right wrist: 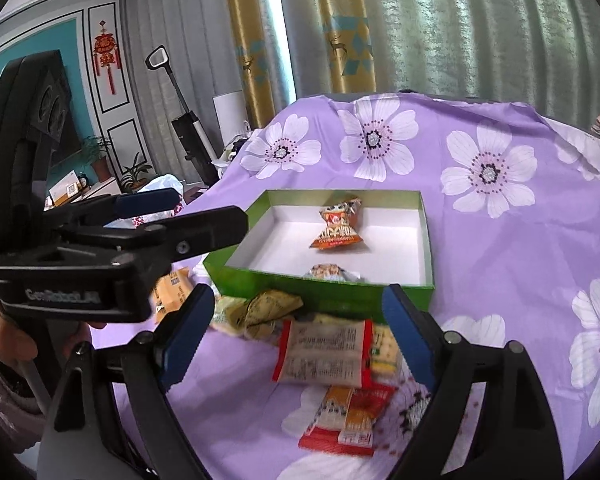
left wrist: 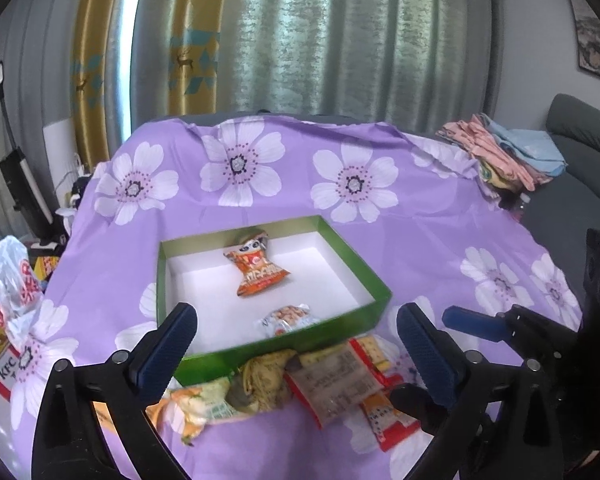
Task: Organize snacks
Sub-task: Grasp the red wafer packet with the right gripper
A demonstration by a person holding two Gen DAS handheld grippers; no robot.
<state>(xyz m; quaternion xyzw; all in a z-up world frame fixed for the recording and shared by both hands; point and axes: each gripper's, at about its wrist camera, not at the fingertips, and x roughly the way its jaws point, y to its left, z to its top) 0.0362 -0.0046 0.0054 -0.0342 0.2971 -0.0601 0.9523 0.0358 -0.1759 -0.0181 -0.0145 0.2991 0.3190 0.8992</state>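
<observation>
Left wrist view: the left gripper point(left wrist: 296, 328) is spread wide and holds nothing, poised above the near wall of the green box point(left wrist: 374, 280) on the purple flowered cloth point(left wrist: 420, 232). Inside the box lie an orange packet point(left wrist: 258, 270) toward the middle and a small pale packet point(left wrist: 286, 320) close against the near wall. Loose snacks remain outside, just in front of that wall: a crumpled yellow packet point(left wrist: 262, 376), a red-edged packet point(left wrist: 336, 380) face down, and a green-and-orange packet point(left wrist: 198, 408) at the left. The right gripper point(left wrist: 474, 322) enters from the right edge; from here I cannot tell how its jaws stand. Right wrist view: the right gripper point(right wrist: 298, 332) is likewise released and empty, its fingers straddling the red-edged packet point(right wrist: 324, 356), with a second red-and-orange packet point(right wrist: 350, 416) nearer the camera and the yellow packet point(right wrist: 270, 310) touching the box wall. The left gripper point(right wrist: 168, 216) crosses at the left, level with the box point(right wrist: 328, 296). Judgement: two snacks are stowed and several are outstanding. The step in hand appears to be picking the red-edged packet. It lies flat and overlaps its neighbours, so the fingers should come down on its two long edges, pinch the wrapper only, lift clear of the wall before moving over the box, and keep away from the other gripper.
</observation>
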